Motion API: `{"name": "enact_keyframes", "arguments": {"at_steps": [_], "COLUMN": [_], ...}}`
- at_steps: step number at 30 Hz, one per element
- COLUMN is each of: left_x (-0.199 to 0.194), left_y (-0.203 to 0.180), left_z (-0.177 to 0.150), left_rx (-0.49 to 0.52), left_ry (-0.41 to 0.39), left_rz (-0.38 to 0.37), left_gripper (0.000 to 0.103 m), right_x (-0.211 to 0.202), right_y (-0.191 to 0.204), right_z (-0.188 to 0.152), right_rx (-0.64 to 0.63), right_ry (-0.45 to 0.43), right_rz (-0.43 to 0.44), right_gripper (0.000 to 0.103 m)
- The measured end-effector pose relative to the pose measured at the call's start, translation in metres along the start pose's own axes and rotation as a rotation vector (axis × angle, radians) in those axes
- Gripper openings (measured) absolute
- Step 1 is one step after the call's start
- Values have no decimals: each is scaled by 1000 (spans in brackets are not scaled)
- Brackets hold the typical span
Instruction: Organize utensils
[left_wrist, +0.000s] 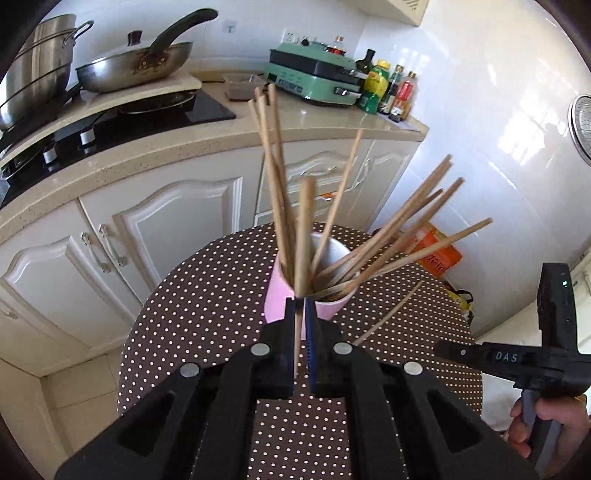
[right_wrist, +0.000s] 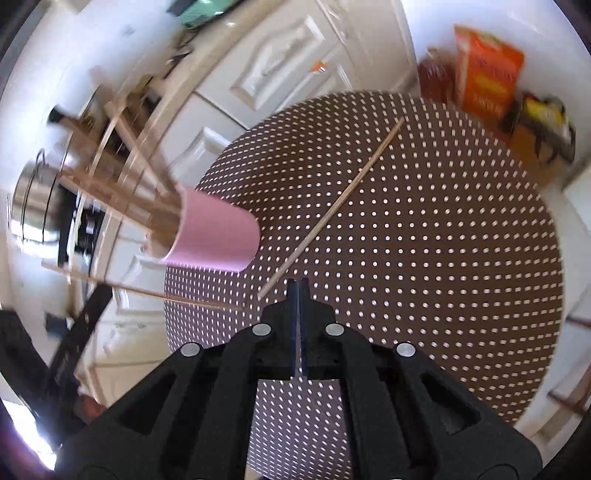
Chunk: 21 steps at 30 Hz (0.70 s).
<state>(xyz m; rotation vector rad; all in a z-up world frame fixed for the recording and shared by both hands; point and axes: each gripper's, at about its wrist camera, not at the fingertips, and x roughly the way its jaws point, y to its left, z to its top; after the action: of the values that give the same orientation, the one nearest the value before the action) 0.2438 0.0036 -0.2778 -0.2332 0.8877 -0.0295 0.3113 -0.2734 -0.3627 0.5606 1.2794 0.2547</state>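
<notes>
A pink cup (left_wrist: 275, 299) full of several wooden chopsticks (left_wrist: 399, 236) stands on a round brown polka-dot table (left_wrist: 207, 332). My left gripper (left_wrist: 302, 301) is shut on one chopstick (left_wrist: 304, 229) and holds it upright just in front of the cup. One loose chopstick (left_wrist: 388, 312) lies on the table right of the cup; it also shows in the right wrist view (right_wrist: 332, 206). My right gripper (right_wrist: 298, 282) is shut and empty, hovering above the table close to that chopstick's near end. The pink cup (right_wrist: 218, 236) is to its left.
A counter with a stove, a wok (left_wrist: 133, 62), a steel pot (left_wrist: 37, 70), a green appliance (left_wrist: 314, 74) and bottles (left_wrist: 388, 88) runs behind the table. White cabinet doors (left_wrist: 177, 221) stand below. An orange bag (right_wrist: 484, 74) lies on the floor past the table.
</notes>
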Motion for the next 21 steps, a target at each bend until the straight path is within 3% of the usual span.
{"name": "enact_keyframes", "arguments": {"at_steps": [1, 2, 3, 5, 7, 9, 16, 21], "left_x": [3, 5, 8, 13, 17, 24, 50, 78], "left_y": [2, 4, 6, 11, 15, 19, 36, 55], "left_z": [1, 1, 2, 4, 7, 9, 10, 12], "left_rx": [-8, -12, -18, -34, -51, -64, -175, -263], "left_ry": [5, 8, 12, 14, 16, 21, 75, 159], "left_rz": [5, 12, 21, 37, 42, 49, 44, 52], "left_gripper": [5, 5, 5, 5, 5, 5, 5, 6], "right_x": [6, 12, 16, 25, 35, 46, 78, 87], "right_y": [-5, -9, -14, -21, -21, -21, -35, -38], "right_z": [6, 10, 15, 28, 42, 53, 83, 98], "right_rx": [28, 53, 86, 144, 143, 141, 214, 223], "right_ry": [1, 3, 7, -5, 5, 19, 61, 80], "right_rz": [-16, -24, -19, -34, -55, -88, -180, -227], "right_gripper": [3, 11, 30, 51, 49, 34, 34, 32]}}
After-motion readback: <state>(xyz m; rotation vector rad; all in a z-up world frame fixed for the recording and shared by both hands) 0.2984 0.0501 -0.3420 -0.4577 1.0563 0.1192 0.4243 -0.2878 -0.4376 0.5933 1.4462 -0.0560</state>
